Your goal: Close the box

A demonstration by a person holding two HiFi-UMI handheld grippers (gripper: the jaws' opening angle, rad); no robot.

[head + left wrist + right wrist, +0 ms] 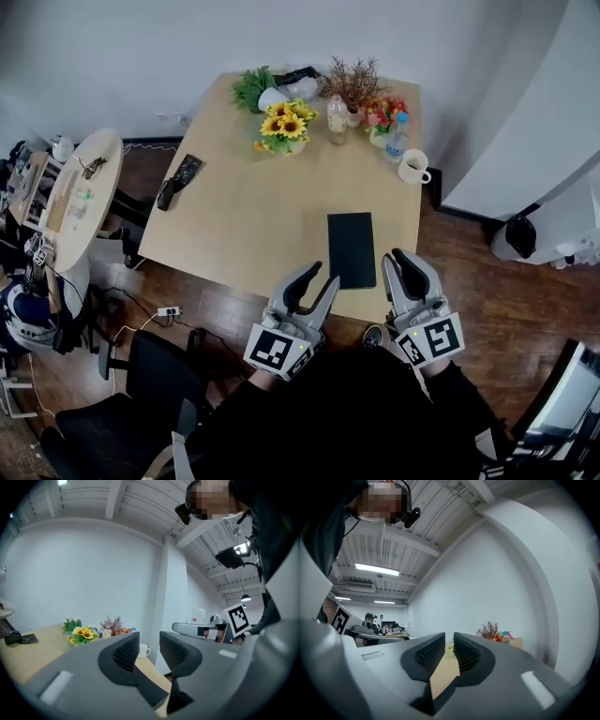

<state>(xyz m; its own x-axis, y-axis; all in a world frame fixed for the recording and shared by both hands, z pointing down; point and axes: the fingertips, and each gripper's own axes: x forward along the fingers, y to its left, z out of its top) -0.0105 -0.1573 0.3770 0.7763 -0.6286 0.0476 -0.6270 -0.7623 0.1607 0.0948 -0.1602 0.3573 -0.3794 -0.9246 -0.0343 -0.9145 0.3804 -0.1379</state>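
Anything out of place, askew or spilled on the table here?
Nothing stands out. The box lies flat by the table's near edge; flowers, bottle and mug stand upright at the far end.

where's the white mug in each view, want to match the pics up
head view: white mug near the far right edge of the table.
left gripper view: lower centre, right of the dried brown bouquet.
right gripper view: not in it.
Shared landmark: the dried brown bouquet shows in all three.
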